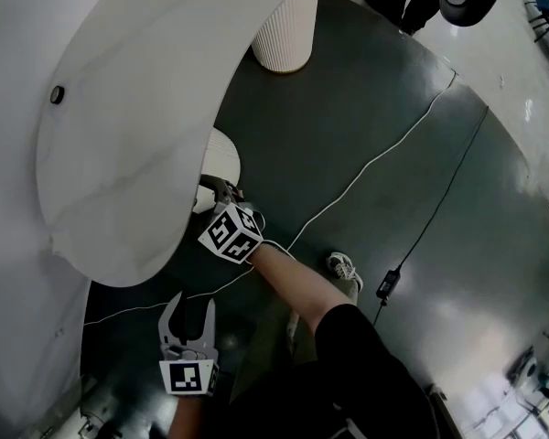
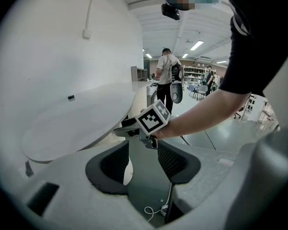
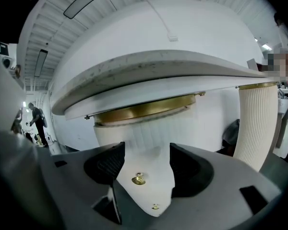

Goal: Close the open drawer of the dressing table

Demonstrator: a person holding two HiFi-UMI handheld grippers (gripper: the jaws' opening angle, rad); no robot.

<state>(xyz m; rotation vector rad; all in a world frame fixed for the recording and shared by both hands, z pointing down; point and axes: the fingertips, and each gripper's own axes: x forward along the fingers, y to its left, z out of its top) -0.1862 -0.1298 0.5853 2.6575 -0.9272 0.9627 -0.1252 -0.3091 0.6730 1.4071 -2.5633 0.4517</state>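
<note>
The dressing table [image 1: 119,135] has a wide, rounded white top that fills the left of the head view, with 1 ribbed white leg [image 1: 284,26] standing on the dark floor [image 1: 393,108] at its far side. The drawer [image 3: 149,133] hangs under the rounded front edge of that top. It is a white, ribbed, curved body with a brass band along its upper rim. From above, part of its white front shows past the table's edge, so it is not fully tucked under.

The right gripper [image 1: 221,193] reaches in below the front edge, right up at the drawer's face. In its own view the 2 jaws stand wide apart and released. The drawer front fills the gap between them, with 1 brass knob [image 3: 138,179] and a smaller brass fitting [image 3: 155,206] lower down. The pads press on neither.

The left gripper [image 1: 192,302] hangs lower and nearer the person, beside the table's near edge and well apart from the drawer. Its jaws are spread and empty. Its view looks through them at the floor and, further on, at the right gripper's marker cube and the bare forearm behind it.

On the floor, a white cable [image 1: 375,158] runs from the far side toward the right hand, a black cable [image 1: 439,208] lies to its right, and 1 shoe [image 1: 344,265] shows just beside the right forearm.
</note>
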